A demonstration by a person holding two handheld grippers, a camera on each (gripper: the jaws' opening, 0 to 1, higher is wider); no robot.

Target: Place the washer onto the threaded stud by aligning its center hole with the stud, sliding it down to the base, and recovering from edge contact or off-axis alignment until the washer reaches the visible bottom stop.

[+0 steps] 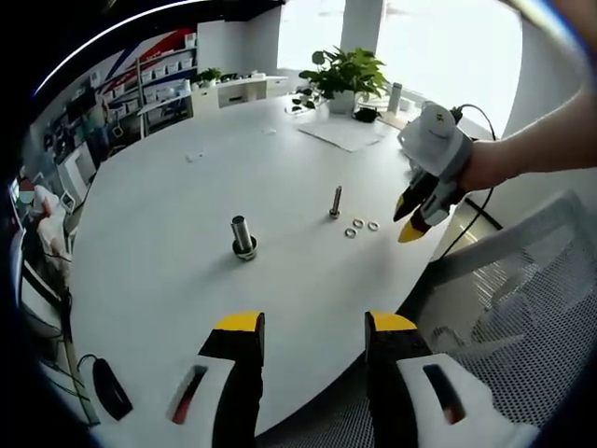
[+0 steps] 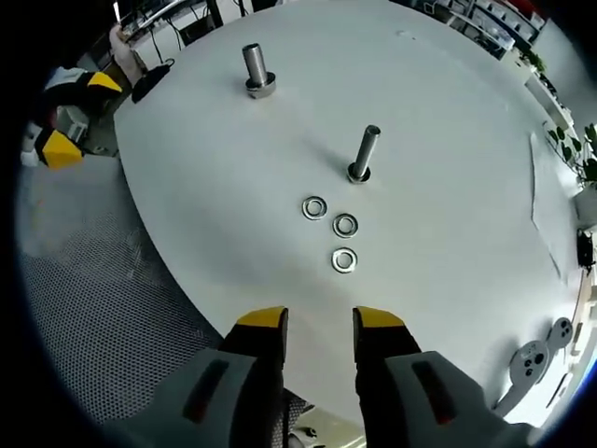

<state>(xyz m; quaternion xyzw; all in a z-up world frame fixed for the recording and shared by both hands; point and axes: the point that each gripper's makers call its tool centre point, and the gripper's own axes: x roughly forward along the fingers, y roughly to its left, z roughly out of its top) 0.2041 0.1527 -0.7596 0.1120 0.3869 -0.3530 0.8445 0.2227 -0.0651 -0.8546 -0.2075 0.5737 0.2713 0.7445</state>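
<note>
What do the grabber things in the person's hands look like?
Each gripper has two black jaws with yellow tips, set on white bodies marked with a red strip. In the left gripper view, the right gripper has a rounded white housing with a black cable trailing off it, and the arm holding it is bare, with no sleeve in sight. The left gripper looks the same: black, yellow and white.

White table (image 2: 448, 140), silver washers (image 2: 343, 225) (prob. steel), yellow-tipped grippers (image 2: 320, 322).
</note>
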